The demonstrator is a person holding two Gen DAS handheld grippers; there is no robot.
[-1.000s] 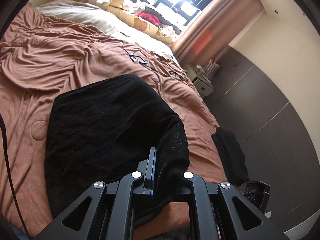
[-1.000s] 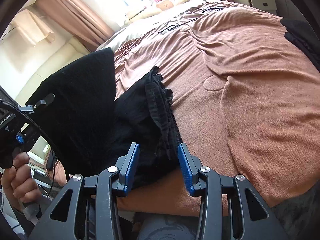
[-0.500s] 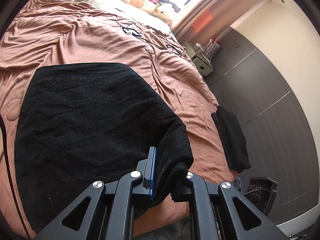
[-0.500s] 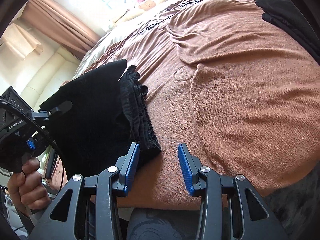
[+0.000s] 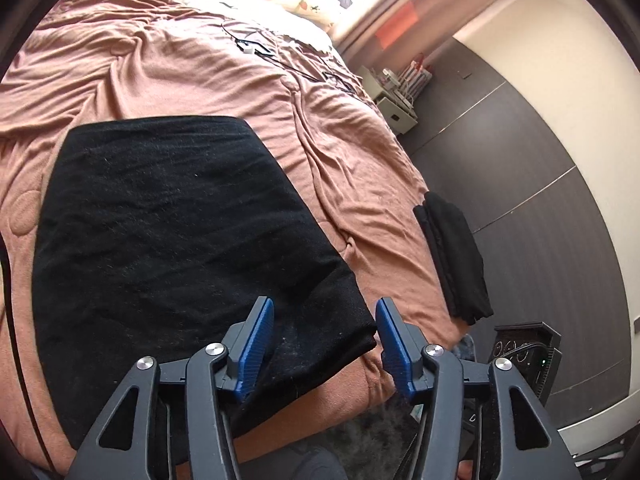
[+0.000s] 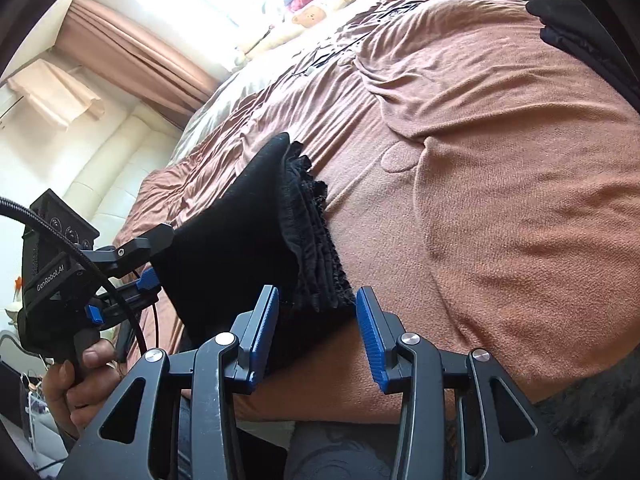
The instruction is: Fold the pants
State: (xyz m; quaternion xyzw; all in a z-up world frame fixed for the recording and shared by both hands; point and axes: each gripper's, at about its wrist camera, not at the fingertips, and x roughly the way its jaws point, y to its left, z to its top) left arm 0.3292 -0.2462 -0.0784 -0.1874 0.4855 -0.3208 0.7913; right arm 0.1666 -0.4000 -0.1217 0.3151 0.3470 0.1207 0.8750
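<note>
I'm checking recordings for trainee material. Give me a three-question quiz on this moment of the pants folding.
1. True or false: the left tool is clamped on the black pants.
2. Where does the second dark folded garment lie? A) on the pillows B) at the bed's edge near the dark wall panels C) on the nightstand
3. Fill in: the pants lie on a ____-coloured bedspread.

Key: 1 false, both the left tool and the right tool stand open; 2 B; 3 brownish-pink.

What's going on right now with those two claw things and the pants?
Left gripper open. Right gripper open. Black pants folded flat on bed. Nothing in the way.
</note>
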